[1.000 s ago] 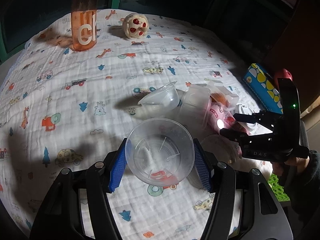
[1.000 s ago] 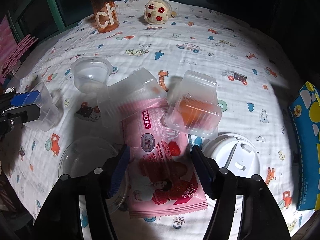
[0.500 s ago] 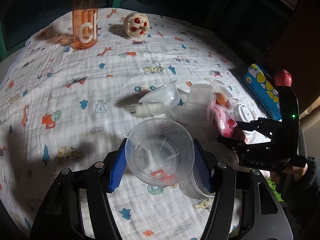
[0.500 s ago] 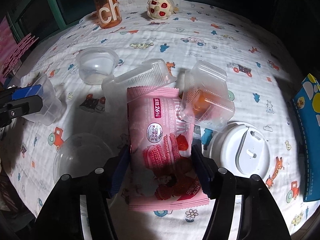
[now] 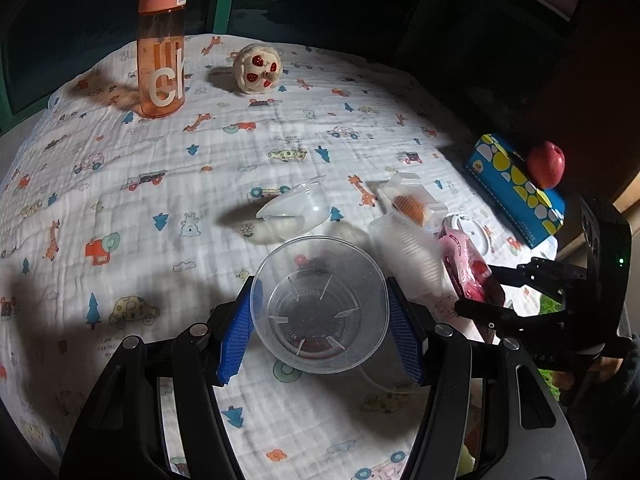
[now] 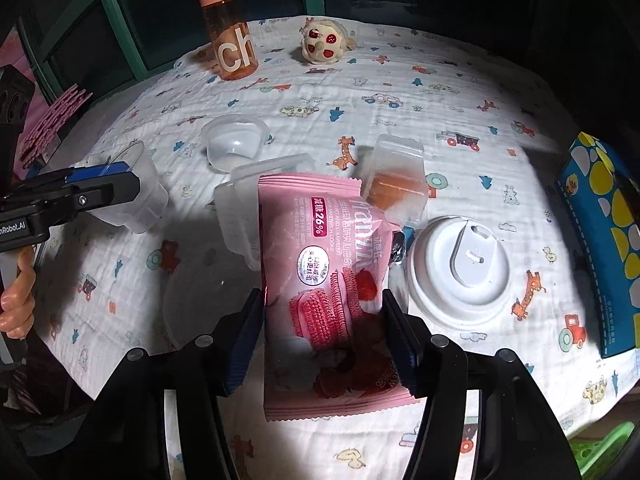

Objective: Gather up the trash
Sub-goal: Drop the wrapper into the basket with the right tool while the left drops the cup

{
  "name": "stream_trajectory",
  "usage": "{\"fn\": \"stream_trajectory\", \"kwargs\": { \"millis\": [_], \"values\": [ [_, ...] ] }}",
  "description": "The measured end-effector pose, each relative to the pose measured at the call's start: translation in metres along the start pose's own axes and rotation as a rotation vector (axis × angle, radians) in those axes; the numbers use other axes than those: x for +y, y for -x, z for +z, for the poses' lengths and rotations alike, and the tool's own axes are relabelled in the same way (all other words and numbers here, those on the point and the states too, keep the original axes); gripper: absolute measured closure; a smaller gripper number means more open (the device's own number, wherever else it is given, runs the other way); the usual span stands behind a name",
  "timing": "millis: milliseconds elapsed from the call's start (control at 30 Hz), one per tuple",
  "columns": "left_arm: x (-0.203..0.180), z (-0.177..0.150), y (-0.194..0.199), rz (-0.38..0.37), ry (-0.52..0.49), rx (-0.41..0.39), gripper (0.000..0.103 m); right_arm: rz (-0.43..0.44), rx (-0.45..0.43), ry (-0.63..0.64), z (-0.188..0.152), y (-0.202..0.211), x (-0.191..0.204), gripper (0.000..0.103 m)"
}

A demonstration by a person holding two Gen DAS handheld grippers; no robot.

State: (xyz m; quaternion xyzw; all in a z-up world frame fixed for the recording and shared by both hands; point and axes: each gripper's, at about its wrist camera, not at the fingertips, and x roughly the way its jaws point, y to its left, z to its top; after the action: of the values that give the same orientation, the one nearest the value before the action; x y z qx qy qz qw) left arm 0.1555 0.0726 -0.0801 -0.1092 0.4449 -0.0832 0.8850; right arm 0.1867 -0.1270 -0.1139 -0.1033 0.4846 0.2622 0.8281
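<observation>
My left gripper (image 5: pixel 320 312) is shut on a clear plastic cup (image 5: pixel 320 280), held just above the printed cloth (image 5: pixel 160 184); the right wrist view shows it at the left edge (image 6: pixel 100 188). My right gripper (image 6: pixel 324 332) is shut on a pink cookie wrapper (image 6: pixel 320 248), its pads pressing both long edges, and the wrapper hangs lifted over the pile. Under and around it lie a clear tray (image 6: pixel 240 216), a clear box with something orange inside (image 6: pixel 400 180), a small clear cup (image 6: pixel 236 144), a white lid (image 6: pixel 460 268) and a clear dome lid (image 6: pixel 200 300).
An orange water bottle (image 5: pixel 160 64) and a plush toy (image 5: pixel 258 68) stand at the far edge. A blue patterned box (image 5: pixel 516 188) with a red apple (image 5: pixel 546 164) behind it lies at the right. A green basket (image 6: pixel 600 452) shows below the table's near right corner.
The right gripper's jaws came in onto the pink wrapper and raised it off the cloth, out from under the clear box. The left gripper kept its cup nearly still.
</observation>
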Motion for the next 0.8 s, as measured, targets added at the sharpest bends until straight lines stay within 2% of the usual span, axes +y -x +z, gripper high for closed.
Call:
{"fn": "stream_trajectory", "kwargs": {
  "millis": [133, 233, 533, 667, 800],
  "values": [
    [-0.005, -0.001, 0.005, -0.002, -0.010, -0.006, 0.042, -0.022, -0.005, -0.002, -0.009, 0.012, -0.002, 0.047],
    [-0.012, 0.001, 0.010, -0.009, -0.028, -0.015, 0.042, -0.012, -0.044, -0.040, -0.019, 0.031, -0.008, 0.047],
    [-0.062, 0.004, 0.020, -0.087, -0.119, -0.032, 0.042, -0.046, -0.214, -0.213, -0.072, 0.117, -0.035, 0.047],
    [-0.099, 0.004, 0.021, -0.139, -0.180, -0.029, 0.042, -0.114, -0.283, -0.307, -0.111, 0.161, -0.056, 0.047],
    [-0.140, 0.002, 0.020, -0.190, -0.238, -0.025, 0.042, -0.209, -0.306, -0.398, -0.151, 0.195, -0.085, 0.046]
  ]
}}
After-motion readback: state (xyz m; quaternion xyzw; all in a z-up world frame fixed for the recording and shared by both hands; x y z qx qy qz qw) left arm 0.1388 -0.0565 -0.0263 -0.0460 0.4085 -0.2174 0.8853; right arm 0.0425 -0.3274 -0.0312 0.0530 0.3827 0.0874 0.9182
